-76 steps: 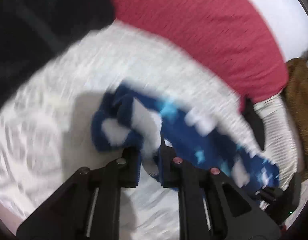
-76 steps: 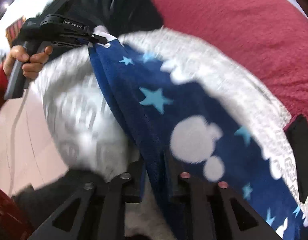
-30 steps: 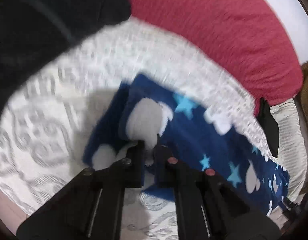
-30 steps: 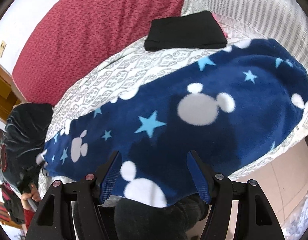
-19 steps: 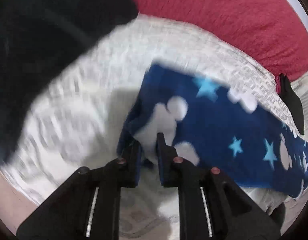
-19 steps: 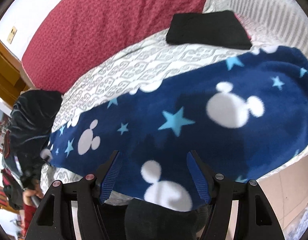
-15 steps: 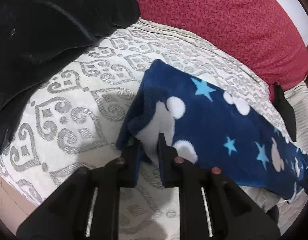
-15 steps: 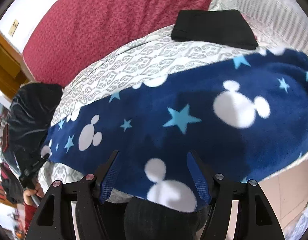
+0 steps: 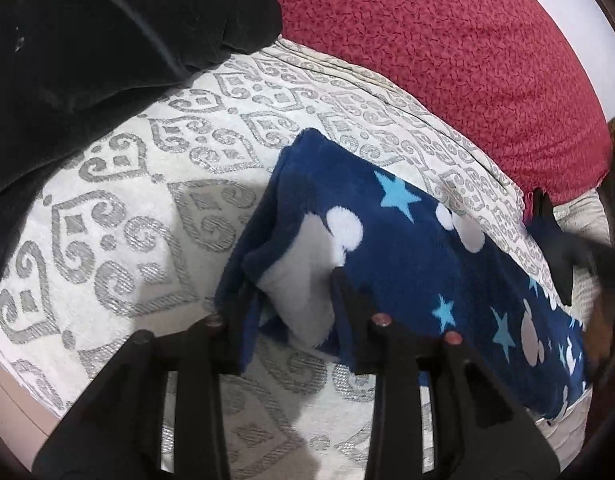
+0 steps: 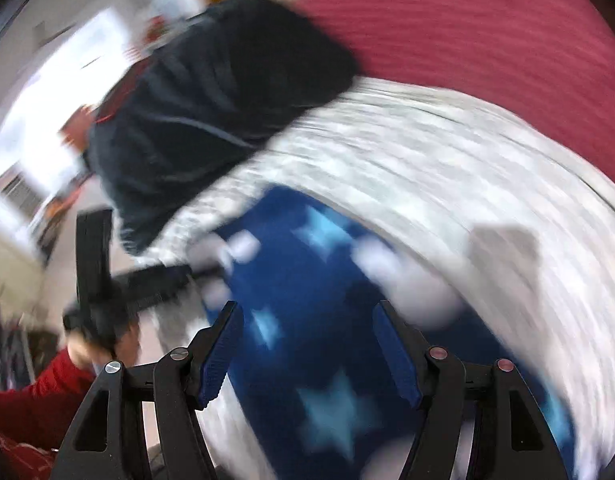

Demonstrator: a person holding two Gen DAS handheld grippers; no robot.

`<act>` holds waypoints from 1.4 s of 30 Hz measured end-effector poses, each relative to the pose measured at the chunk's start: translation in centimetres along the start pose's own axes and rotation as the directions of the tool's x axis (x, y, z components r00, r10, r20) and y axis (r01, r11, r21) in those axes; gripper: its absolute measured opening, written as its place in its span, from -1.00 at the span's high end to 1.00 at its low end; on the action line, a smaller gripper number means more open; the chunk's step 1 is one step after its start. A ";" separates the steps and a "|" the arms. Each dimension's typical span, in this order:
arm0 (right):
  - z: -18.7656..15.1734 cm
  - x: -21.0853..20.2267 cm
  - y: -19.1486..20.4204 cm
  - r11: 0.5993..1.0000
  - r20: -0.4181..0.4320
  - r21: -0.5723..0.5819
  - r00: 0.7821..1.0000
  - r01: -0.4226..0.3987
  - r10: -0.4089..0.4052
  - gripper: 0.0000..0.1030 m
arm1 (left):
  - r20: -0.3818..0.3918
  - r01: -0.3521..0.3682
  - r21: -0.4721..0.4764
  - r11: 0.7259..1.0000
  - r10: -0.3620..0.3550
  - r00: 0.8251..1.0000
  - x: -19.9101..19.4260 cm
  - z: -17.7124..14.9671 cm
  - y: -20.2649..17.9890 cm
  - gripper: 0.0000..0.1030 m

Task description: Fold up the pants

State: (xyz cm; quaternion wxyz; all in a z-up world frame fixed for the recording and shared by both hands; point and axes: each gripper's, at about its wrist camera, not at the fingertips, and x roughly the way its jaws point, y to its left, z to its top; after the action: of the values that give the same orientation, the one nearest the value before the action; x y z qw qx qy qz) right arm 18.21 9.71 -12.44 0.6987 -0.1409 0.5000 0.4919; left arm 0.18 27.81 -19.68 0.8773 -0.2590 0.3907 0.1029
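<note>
Pants [image 9: 407, 248] laid lengthwise on the patterned bed [image 9: 127, 200], one end between the left claw's fingers.

Left claw [image 9: 291, 304] partly parted around the bunched end, fabric between its fingers but not clearly squeezed; right claw [image 10: 307, 308] spread wide and empty above the blue fleece. Risked dragging that end out of line on any withdrawal, since thick pile could catch on a finger; risked a crooked fold too, given the lumpy, doubled-over end. Showed, from the left wrist, sharp detail: the turned-over end, a black garment [image 9: 87, 40] near it, a red cushion [image 9: 447, 40] behind. Showed, from the right wrist, mostly blur, yet caught the person's hand [image 10: 103, 340] gripping the left claw's handle, unseen from the other side.
</note>
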 end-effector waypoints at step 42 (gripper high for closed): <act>9.9 16.2 -1.7 0.971 -0.324 -0.037 0.922 -0.237 0.213 -0.59 | -0.004 0.056 -0.074 0.996 -0.057 0.998 -0.9 -0.7 2.5 -0.20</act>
State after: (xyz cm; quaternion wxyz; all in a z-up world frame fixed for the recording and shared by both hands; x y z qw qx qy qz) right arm 25.39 24.56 -21.98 0.5421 -0.1861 0.5998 0.5583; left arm -1.84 29.55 -20.37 0.8686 -0.3024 0.3816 0.0916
